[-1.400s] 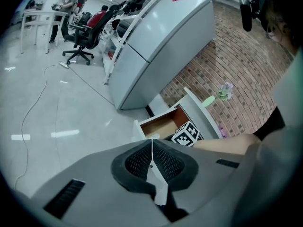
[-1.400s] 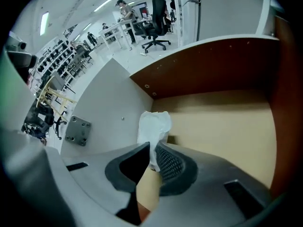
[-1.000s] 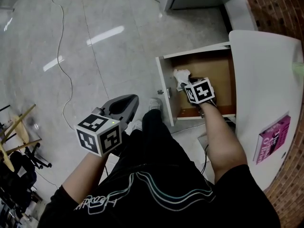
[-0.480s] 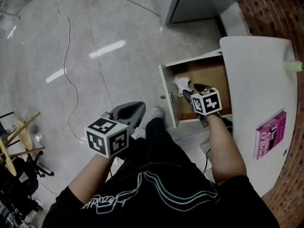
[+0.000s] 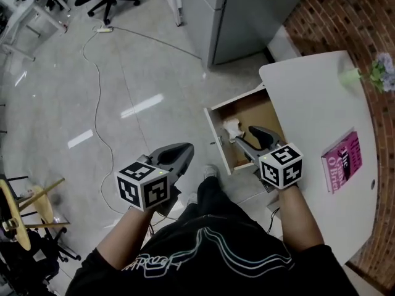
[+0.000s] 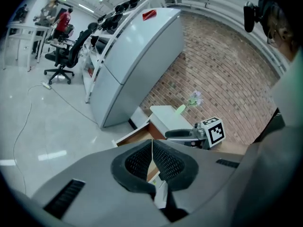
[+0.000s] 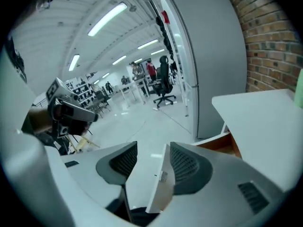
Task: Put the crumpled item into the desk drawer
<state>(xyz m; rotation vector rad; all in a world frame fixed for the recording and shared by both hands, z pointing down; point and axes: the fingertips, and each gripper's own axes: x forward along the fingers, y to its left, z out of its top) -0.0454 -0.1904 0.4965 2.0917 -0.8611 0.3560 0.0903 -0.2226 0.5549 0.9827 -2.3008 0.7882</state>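
Note:
The white crumpled item (image 5: 232, 128) lies inside the open desk drawer (image 5: 256, 113), near its front panel. My right gripper (image 5: 245, 135) hovers just over the drawer's front part, close beside the item but not touching it, jaws open and empty. In the right gripper view, the right gripper (image 7: 151, 151) has only the drawer's white front panel (image 7: 160, 186) showing through the gap between its pads. My left gripper (image 5: 182, 149) hangs over the floor left of the drawer. In the left gripper view, the left gripper (image 6: 152, 148) has its pads pressed together on nothing.
The white desk top (image 5: 315, 103) carries a pink book (image 5: 342, 162) and a small green vase with flowers (image 5: 364, 73). A grey cabinet (image 5: 241, 11) stands behind the drawer. A cable (image 5: 97, 91) runs across the floor. The person's black-clad legs (image 5: 203, 227) are below the grippers.
The right gripper has let go of the crumpled item, opened and drawn back from the drawer's inside. The item stays in the drawer. The head view has tilted up.

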